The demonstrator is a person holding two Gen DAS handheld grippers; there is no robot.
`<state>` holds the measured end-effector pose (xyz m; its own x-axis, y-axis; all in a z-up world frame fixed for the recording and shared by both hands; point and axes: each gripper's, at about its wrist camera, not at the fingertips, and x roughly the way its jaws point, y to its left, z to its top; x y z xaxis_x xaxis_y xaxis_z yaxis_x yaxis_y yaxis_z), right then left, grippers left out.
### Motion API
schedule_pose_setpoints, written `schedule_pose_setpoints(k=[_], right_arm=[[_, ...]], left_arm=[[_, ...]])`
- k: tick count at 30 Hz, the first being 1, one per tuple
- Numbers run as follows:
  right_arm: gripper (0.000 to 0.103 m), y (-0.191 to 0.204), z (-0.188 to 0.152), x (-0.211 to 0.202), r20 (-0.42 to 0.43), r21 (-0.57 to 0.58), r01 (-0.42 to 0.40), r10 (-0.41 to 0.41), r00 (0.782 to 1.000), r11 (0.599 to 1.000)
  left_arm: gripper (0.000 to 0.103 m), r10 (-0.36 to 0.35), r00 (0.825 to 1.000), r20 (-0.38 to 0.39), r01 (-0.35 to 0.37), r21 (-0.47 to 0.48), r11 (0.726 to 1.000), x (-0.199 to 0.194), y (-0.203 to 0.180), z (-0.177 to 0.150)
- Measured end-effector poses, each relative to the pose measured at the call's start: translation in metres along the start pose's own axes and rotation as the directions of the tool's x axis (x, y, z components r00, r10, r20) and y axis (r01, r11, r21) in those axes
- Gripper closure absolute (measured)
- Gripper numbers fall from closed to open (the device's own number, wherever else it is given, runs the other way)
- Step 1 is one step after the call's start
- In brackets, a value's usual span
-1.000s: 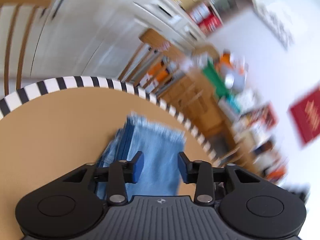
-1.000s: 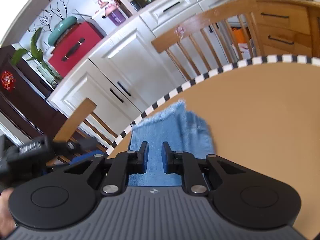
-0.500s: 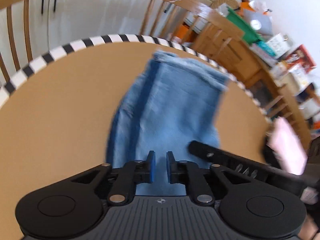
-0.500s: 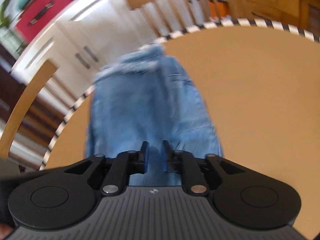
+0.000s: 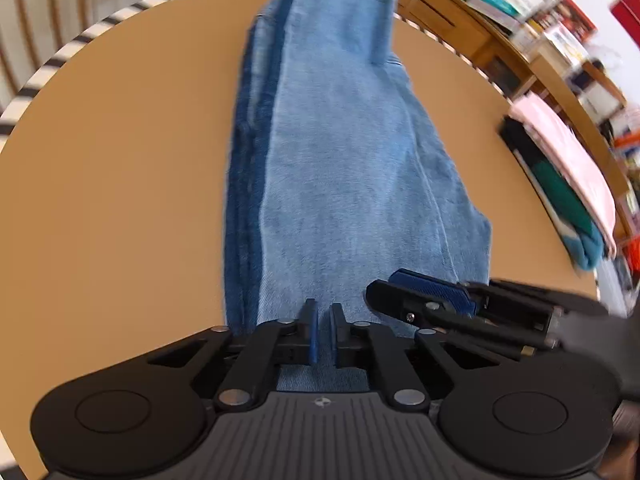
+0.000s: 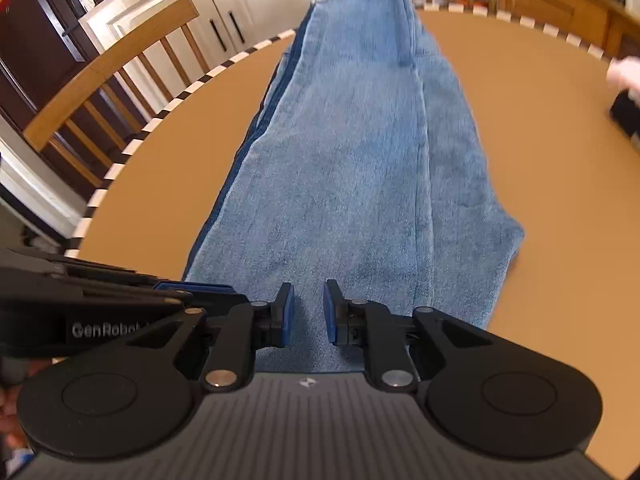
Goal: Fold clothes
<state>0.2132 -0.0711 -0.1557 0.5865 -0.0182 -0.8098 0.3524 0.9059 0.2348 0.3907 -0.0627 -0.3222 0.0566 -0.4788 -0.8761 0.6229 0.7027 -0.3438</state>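
Note:
Light blue jeans (image 5: 352, 168) lie lengthwise on the round tan table (image 5: 120, 200), folded leg over leg, hem toward the far rim. My left gripper (image 5: 324, 334) is shut on the near end of the denim. My right gripper (image 5: 420, 292) comes in from the right beside it, on the same near edge. In the right wrist view the jeans (image 6: 360, 152) stretch away from my right gripper (image 6: 308, 312), whose pads stand narrowly apart with denim between them. The left gripper (image 6: 192, 292) shows at the left.
A stack of folded clothes (image 5: 560, 168), pink on top of green and teal, sits at the table's right edge. A wooden chair (image 6: 108, 64) stands beyond the black-and-white striped rim (image 6: 120, 164) at the left. White cabinets and wooden furniture ring the table.
The left gripper went from open to shut on the jeans' near end. Both grippers drew back, and the jeans now lie stretched out long across the table.

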Motion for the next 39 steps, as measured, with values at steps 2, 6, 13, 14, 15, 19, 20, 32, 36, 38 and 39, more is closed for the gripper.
schedule_pose_setpoints(k=[2, 6, 13, 14, 15, 19, 20, 32, 36, 38, 39], right_arm=[[0.079, 0.003, -0.010, -0.009, 0.001, -0.009, 0.019, -0.019, 1.000, 1.000], [0.077, 0.012, -0.037, -0.034, 0.002, 0.000, 0.009, -0.009, 1.000, 1.000], [0.075, 0.004, -0.081, -0.082, 0.066, 0.171, -0.012, 0.001, 0.998, 0.985], [0.074, 0.001, -0.086, -0.088, 0.072, 0.189, -0.002, -0.011, 0.997, 0.982], [0.074, -0.002, -0.091, -0.093, 0.077, 0.207, 0.007, -0.024, 0.997, 0.978], [0.058, -0.040, -0.109, -0.101, 0.136, 0.453, -0.070, 0.009, 0.991, 0.889], [0.054, -0.053, -0.114, -0.100, 0.150, 0.536, -0.105, 0.028, 0.988, 0.838], [0.045, -0.115, -0.141, -0.052, 0.341, 0.846, -0.404, 0.227, 0.912, 0.349], [0.041, -0.114, -0.131, -0.044, 0.340, 0.835, -0.411, 0.244, 0.908, 0.367], [0.043, -0.113, -0.126, -0.042, 0.335, 0.829, -0.409, 0.247, 0.909, 0.380], [0.050, -0.112, -0.125, -0.044, 0.319, 0.826, -0.392, 0.238, 0.917, 0.406]], left_arm=[[0.093, -0.002, 1.000, -0.016, 0.002, -0.018, 1.000, -0.003, 0.002, -0.006], [0.084, -0.022, 1.000, 0.004, 0.022, -0.003, 1.000, -0.032, 0.011, -0.038], [0.065, -0.093, 0.996, 0.009, 0.093, -0.148, 0.985, -0.058, 0.043, -0.083], [0.065, -0.100, 0.995, 0.009, 0.100, -0.173, 0.980, -0.060, 0.048, -0.089], [0.065, -0.107, 0.994, 0.010, 0.107, -0.198, 0.974, -0.061, 0.053, -0.094], [0.065, -0.174, 0.985, 0.022, 0.171, -0.346, 0.923, -0.056, 0.071, -0.102], [0.065, -0.186, 0.982, 0.030, 0.183, -0.378, 0.908, -0.054, 0.075, -0.103], [0.062, -0.253, 0.957, 0.139, 0.286, -0.577, 0.765, -0.036, 0.098, -0.096], [0.050, -0.276, 0.946, 0.171, 0.322, -0.602, 0.731, -0.031, 0.099, -0.094], [0.048, -0.275, 0.944, 0.180, 0.327, -0.602, 0.728, -0.029, 0.097, -0.092], [0.049, -0.261, 0.949, 0.174, 0.313, -0.585, 0.748, -0.029, 0.092, -0.089]])
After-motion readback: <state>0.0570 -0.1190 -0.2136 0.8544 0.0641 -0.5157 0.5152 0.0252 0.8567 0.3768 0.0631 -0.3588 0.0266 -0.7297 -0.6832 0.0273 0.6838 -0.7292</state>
